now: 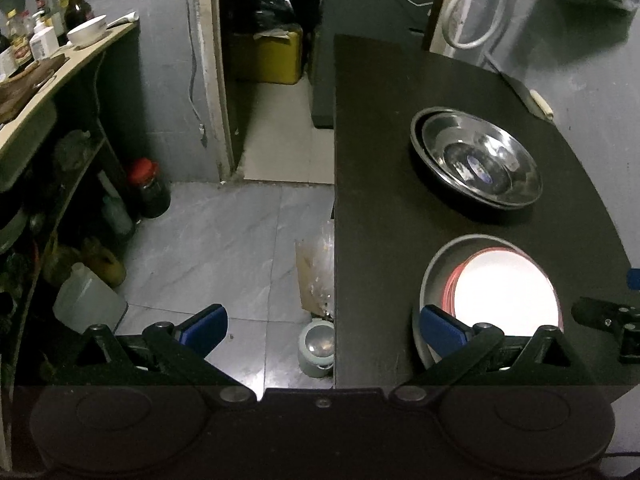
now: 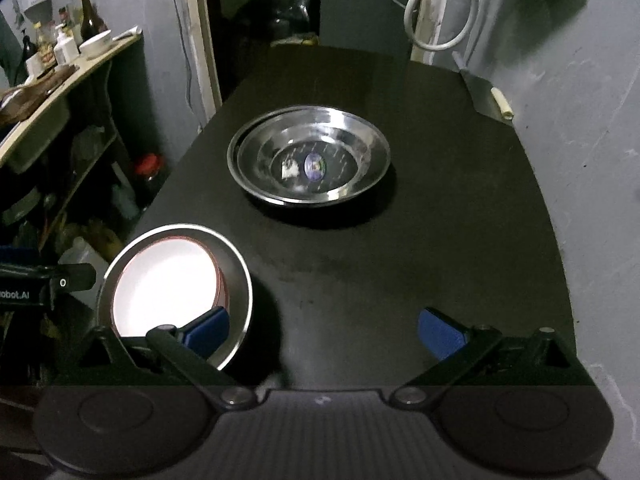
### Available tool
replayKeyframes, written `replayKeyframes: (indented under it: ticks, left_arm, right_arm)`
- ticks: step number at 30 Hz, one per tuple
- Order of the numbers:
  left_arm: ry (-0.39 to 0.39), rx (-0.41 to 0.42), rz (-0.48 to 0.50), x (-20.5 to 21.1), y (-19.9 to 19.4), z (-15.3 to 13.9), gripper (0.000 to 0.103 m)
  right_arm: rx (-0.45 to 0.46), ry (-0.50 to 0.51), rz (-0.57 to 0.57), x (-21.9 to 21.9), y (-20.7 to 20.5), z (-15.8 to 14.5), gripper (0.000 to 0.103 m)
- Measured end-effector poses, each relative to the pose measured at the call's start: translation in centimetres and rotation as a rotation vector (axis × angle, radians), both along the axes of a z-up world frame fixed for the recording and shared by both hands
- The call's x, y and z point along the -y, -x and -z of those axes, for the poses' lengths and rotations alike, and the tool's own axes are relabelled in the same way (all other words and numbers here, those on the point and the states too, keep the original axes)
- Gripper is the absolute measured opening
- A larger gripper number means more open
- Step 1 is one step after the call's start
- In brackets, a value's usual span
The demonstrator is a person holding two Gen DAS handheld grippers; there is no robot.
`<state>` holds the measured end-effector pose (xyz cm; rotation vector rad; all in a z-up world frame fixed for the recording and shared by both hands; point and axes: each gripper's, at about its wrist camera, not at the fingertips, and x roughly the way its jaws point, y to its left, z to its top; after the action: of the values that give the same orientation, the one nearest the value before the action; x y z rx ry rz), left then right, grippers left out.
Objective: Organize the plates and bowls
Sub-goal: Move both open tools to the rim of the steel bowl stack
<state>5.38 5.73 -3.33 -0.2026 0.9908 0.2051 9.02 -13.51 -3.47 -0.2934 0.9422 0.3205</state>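
Below, both tools, left tool (image 1: 323, 330) and right tool (image 2: 323, 330), are hanging wide open, gripping nothing; shiny round steel bowls (image 2: 308, 156) are sitting mid-bench (image 2: 440, 240), a white plate (image 2: 166, 286) nearing the left edge.

Dark matte table (image 2: 440, 220): nested steel bowls (image 2: 308, 156) well ahead of the fingers; steel bowl holding red-rimmed white plates (image 2: 172, 280) beside the left fingertip.

I see two shiny steel bowls (image 2: 310, 160) stacked mid-table. A white plate (image 2: 166, 286) sits inside a metal bowl (image 2: 236, 276) at the table's left edge.
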Motion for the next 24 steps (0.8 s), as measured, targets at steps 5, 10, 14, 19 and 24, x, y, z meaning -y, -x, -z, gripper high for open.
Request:
replayKeyframes:
  ticks: [5,10,14,19,24]
  left_arm:
    - [-0.003,-0.006,0.006,0.1,-0.1,0.1,0.102]
    - [0.001,-0.028,0.021,0.6,-0.4,0.3,0.102]
    - [-0.003,-0.038,0.035,1.0,-0.5,0.6,0.102]
    - [-0.005,-0.044,0.041,1.2,-0.5,0.7,0.102]
    - [-0.013,-0.055,0.051,1.5,-0.6,0.9,0.102]
  right_arm:
    - [-0.035,0.018,-0.016,0.1,-0.4,0.8,0.103]
    - [-0.055,0.030,-0.022,0.0,-0.4,1.2,0.103]
    - [-0.077,0.030,-0.028,0.1,-0.5,1.6,0.103]
    - [-0.093,0.008,-0.029,0.4,-0.6,1.8,0.103]
    - [-0.098,-0.003,-0.030,0.6,-0.6,1.7,0.103]
